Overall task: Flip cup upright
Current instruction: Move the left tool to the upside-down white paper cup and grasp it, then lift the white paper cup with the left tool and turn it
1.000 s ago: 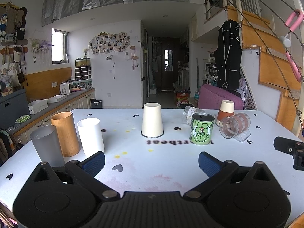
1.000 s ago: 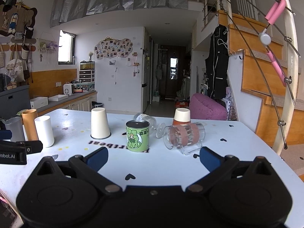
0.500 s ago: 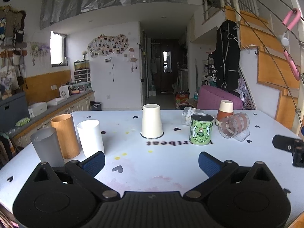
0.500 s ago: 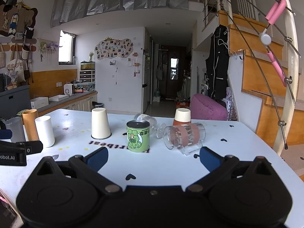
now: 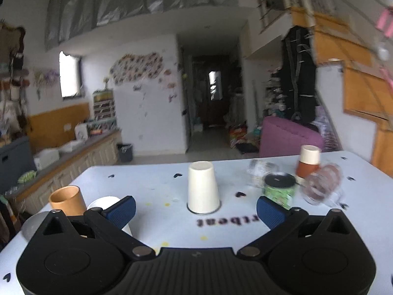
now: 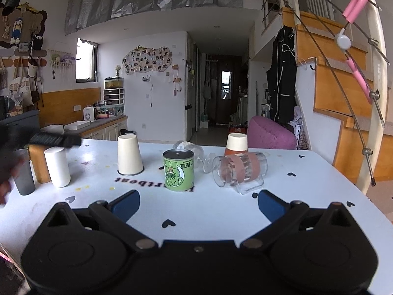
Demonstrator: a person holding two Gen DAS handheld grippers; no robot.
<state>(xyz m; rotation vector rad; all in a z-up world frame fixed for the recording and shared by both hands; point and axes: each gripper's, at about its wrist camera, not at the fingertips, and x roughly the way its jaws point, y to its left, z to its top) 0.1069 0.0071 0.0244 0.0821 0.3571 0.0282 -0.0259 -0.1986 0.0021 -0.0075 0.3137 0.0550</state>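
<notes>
A cream paper cup stands upside down on the white table, straight ahead of my left gripper, which is open and empty just short of it. The cup also shows in the right wrist view. My right gripper is open and empty, held back from a green can and a clear glass mug with a brown band lying on its side. A brown-and-white paper cup stands upside down behind the mug.
At the table's left stand a wooden cup, a white cup and a grey cup. A clear stemmed glass lies on its side behind the can. The left gripper body crosses the far left of the right wrist view.
My left gripper has risen and moved forward toward the upside-down cream cup, its view now blurred by motion. My right gripper has stayed still. Both stay open.
</notes>
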